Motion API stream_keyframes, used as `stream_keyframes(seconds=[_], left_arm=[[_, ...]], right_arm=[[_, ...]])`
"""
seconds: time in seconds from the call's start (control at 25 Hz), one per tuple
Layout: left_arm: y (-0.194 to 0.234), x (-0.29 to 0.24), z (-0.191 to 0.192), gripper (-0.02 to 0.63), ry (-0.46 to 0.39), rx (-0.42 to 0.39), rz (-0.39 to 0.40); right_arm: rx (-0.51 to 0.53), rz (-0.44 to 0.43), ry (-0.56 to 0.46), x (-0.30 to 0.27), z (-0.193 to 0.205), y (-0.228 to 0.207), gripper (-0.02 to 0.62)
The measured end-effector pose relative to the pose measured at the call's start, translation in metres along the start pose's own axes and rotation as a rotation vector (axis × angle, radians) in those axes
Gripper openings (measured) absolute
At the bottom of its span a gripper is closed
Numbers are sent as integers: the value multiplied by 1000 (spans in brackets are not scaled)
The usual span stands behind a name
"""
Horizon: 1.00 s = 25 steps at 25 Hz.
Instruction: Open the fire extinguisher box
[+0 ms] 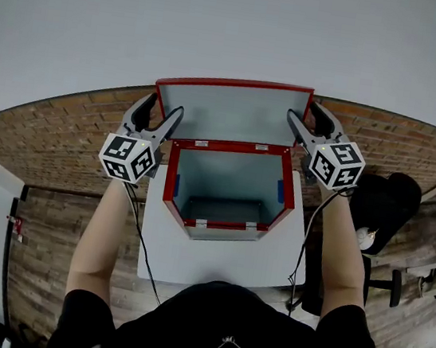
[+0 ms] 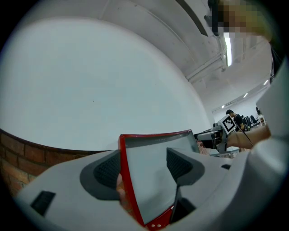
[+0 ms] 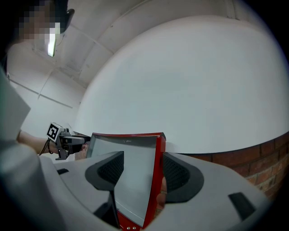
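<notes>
The fire extinguisher box [image 1: 171, 180] is red-framed and stands open, its grey inside bare. Its lid [image 1: 231, 111] is swung up and back toward the white wall. My left gripper [image 1: 160, 113] is open and straddles the lid's left red edge [image 2: 128, 180], one pad on the outside and one over the grey inner face. At the opposite side my right gripper [image 1: 306, 117] stands open astride the lid's right red edge [image 3: 155, 176]. In neither gripper view do the pads press the lid. The left gripper [image 2: 144, 167] and right gripper [image 3: 142, 169] face each other across the lid.
The box sits on a white stand [image 1: 214, 259] against a white wall [image 1: 223, 25]. A black chair [image 1: 386, 207] stands to the right on the brick-patterned floor [image 1: 61, 147]. A cable [image 1: 142, 247] hangs down from the left gripper.
</notes>
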State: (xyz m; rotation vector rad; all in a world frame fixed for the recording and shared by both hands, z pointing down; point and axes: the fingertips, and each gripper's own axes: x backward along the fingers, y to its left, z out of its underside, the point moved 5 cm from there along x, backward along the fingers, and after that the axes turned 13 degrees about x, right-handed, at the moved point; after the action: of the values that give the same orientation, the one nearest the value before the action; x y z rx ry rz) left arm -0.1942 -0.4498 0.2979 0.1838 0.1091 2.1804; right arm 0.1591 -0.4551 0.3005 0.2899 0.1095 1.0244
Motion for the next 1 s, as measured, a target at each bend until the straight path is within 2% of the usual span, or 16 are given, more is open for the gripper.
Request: stream_keyframes(seconds=[0.2, 0.44, 0.52, 0.68, 0.84, 1.0], left_arm=[[-10, 19, -5, 357, -41, -10, -33], [-31, 49, -19, 355, -94, -27, -51], [-42, 58, -25, 323, -117, -26, -37], [-67, 76, -24, 264, -136, -14, -15], [-86, 92, -13, 180, -131, -17, -7], [-97, 104, 0, 122, -120, 9, 3]], right_arm=[[28, 39, -23, 18, -9, 8, 275], [40, 39, -86, 45, -33, 31, 273], [43, 27, -108, 52, -43, 43, 268], [41, 3, -130, 67, -55, 72, 147], [22, -13, -145, 82, -61, 97, 64], [0, -36, -149, 93, -63, 115, 40]])
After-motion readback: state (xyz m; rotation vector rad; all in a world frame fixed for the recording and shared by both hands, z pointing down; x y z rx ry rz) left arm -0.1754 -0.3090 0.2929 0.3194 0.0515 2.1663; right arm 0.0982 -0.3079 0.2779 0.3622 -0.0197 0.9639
